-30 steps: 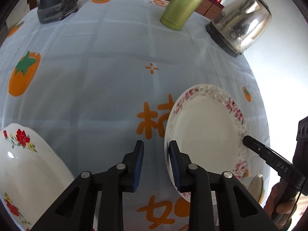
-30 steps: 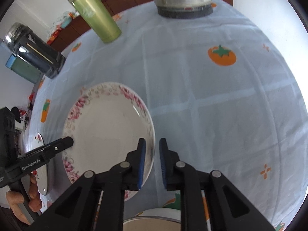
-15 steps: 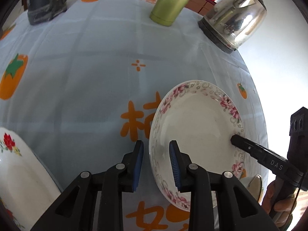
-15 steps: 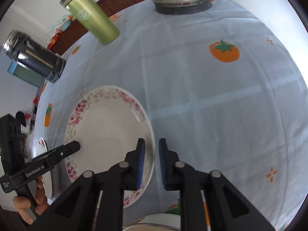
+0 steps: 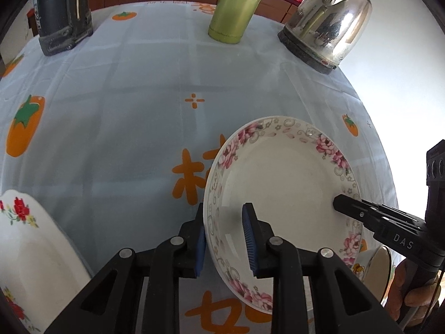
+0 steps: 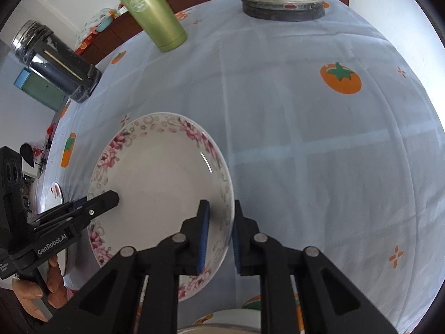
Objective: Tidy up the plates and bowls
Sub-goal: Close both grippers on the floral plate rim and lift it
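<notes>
A white deep plate with a pink floral rim point(image 5: 281, 183) point(image 6: 155, 178) lies on the tablecloth between both grippers. My left gripper point(image 5: 224, 222) straddles its left rim, one finger outside and below, the other over the inside. Its jaws are closing, and a gap still shows at the inner pad. In the right wrist view the left gripper point(image 6: 114, 196) reaches in over that rim. My right gripper point(image 6: 219, 214) is shut on the opposite rim, a blue pad on each side. Its black fingertip point(image 5: 338, 201) rests on the plate's inner slope.
A white red-flowered dish point(image 5: 27, 250) sits at lower left, and a small bowl point(image 5: 375, 264) just beyond the plate's right edge. At the back stand a green tumbler point(image 5: 239, 5), a steel kettle point(image 5: 328, 19) and a dark jar point(image 5: 64, 14). Another bowl's rim point(image 6: 236, 323) shows below my right fingers.
My left gripper has shifted right, from beside the plate to astride its rim, and its fingers have narrowed slightly. The right gripper has stayed on the opposite rim.
</notes>
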### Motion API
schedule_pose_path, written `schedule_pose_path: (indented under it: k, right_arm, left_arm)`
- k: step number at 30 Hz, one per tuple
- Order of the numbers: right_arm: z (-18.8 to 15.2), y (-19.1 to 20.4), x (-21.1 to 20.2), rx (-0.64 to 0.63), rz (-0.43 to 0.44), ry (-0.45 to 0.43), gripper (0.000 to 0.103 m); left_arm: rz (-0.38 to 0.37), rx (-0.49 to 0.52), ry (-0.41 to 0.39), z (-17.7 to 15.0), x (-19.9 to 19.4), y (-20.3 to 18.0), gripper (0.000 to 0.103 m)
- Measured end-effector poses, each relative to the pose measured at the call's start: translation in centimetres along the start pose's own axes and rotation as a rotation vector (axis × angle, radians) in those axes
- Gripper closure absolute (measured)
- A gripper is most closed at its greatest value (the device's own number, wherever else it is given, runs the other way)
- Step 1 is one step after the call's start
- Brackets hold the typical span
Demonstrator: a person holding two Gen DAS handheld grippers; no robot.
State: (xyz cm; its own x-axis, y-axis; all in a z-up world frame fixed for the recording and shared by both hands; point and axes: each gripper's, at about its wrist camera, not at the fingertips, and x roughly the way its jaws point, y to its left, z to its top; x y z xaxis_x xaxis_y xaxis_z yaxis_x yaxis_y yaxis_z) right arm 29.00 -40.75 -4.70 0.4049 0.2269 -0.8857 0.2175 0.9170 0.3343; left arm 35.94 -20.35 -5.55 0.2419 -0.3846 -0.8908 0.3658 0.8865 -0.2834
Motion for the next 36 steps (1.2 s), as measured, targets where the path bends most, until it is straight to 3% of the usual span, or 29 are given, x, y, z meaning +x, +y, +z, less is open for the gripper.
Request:
schedule_pose_path:
  k: [17, 27, 36]
  right_arm:
    - [-2.9, 6.5, -6.3, -0.072, 0.016, -0.101, 0.089]
    - [-6.0, 12.2, -8.3, -0.115, 0.048, -0.126, 0.089]
    - [-8.5, 17.5, -7.3, -0.159, 0.081, -0.12, 0.089]
  left_arm:
    - [0.045, 0.024, -0.154, -2.7, -8.5, 1.4, 0.077]
    - [0.076, -0.014, -0.229, -6.1, -14.4, 5.2, 0.077]
    - [0.119, -0.07, -0.266, -8.9, -17.2, 9.9, 0.077]
